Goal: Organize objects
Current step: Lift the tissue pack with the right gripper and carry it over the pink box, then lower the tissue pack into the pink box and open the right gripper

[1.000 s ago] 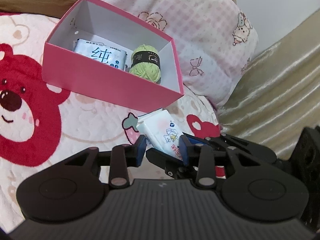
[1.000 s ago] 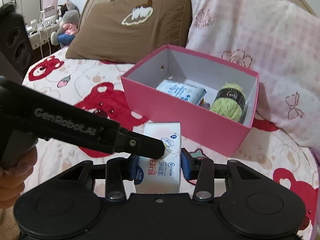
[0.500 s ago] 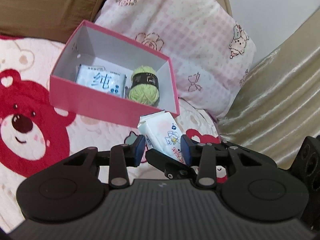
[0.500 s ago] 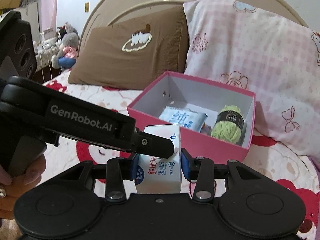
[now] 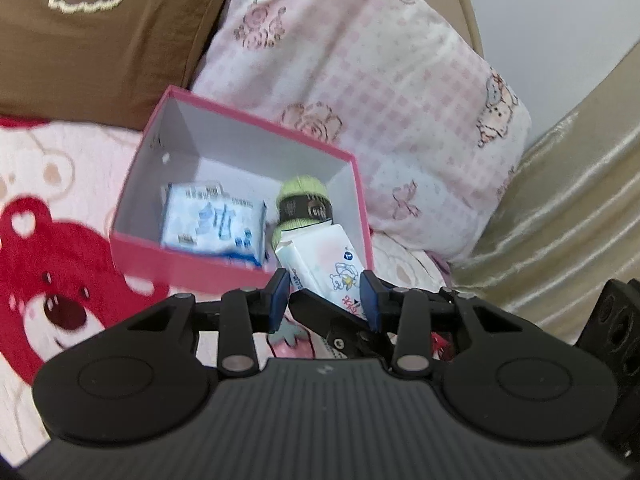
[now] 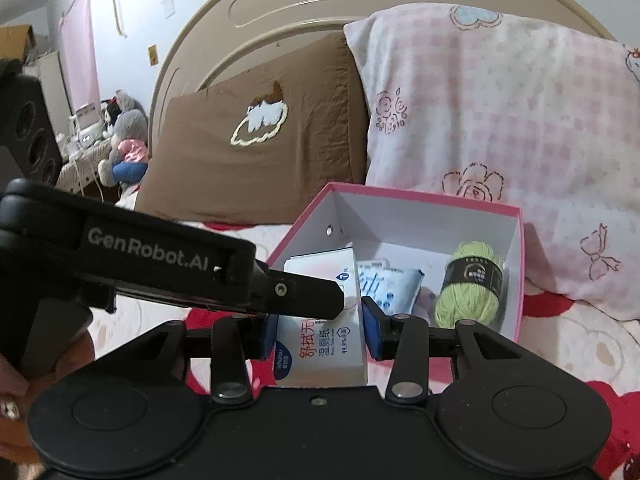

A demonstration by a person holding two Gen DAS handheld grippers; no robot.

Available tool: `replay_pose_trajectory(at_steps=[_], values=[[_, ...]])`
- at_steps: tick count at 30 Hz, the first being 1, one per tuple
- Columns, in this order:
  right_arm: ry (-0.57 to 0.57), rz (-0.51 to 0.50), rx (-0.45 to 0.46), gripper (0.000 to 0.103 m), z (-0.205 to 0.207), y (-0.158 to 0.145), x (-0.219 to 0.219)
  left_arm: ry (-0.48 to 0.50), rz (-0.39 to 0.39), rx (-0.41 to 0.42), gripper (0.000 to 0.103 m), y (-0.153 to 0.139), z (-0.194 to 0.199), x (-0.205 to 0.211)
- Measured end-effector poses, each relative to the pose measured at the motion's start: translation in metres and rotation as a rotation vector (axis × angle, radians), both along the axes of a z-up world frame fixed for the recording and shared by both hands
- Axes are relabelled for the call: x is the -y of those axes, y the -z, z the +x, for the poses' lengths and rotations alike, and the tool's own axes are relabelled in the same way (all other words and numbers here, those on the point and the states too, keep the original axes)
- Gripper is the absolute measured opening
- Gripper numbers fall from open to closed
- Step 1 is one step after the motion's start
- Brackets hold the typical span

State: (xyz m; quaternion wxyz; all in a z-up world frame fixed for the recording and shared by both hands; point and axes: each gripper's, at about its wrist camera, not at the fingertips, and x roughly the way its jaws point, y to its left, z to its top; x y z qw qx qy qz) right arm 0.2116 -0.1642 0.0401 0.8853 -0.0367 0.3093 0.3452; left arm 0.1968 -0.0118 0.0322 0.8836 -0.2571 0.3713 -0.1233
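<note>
Two hand-held grippers meet at one wipes pack [image 6: 320,336]: the right hand-held gripper [image 6: 318,330] clamps it over the pink box's [image 6: 516,280] near wall, the left hand-held gripper's [image 5: 324,300] jaws apart around it.

Left gripper [image 5: 323,295]: matte black housing with ribbed top plate, two round recessed discs, silver pivot pins, blue pads [image 5: 279,298] on the fingers. Right gripper [image 6: 318,334]: same black build, blue pads [image 6: 372,332], silver pins, a small centre screw. Side of the left gripper's arm bore white "GenRobot.AI" lettering and a cross-head screw. Bare hand [image 6: 12,380] showed skin, lower left.
</note>
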Motion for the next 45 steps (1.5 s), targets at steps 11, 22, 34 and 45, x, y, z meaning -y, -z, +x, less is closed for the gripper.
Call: replay_pose_trajectory(at_steps=[11, 22, 34, 45], values=[[0.014, 0.073, -0.073, 0.048, 0.069, -0.006, -0.034, -0.08, 0.041, -0.003, 0.036, -0.003, 0.064, -0.022], [0.007, 0.119, -0.139, 0.048, 0.121, 0.029, -0.059, -0.059, 0.074, 0.026, 0.036, 0.031, 0.101, -0.042], [0.019, 0.121, -0.192, 0.047, 0.149, 0.072, -0.063, -0.051, 0.122, -0.014, 0.036, 0.075, 0.131, -0.037], [0.034, 0.075, -0.219, 0.047, 0.165, 0.103, -0.065, -0.061, 0.141, -0.089, 0.033, 0.11, 0.149, -0.031]])
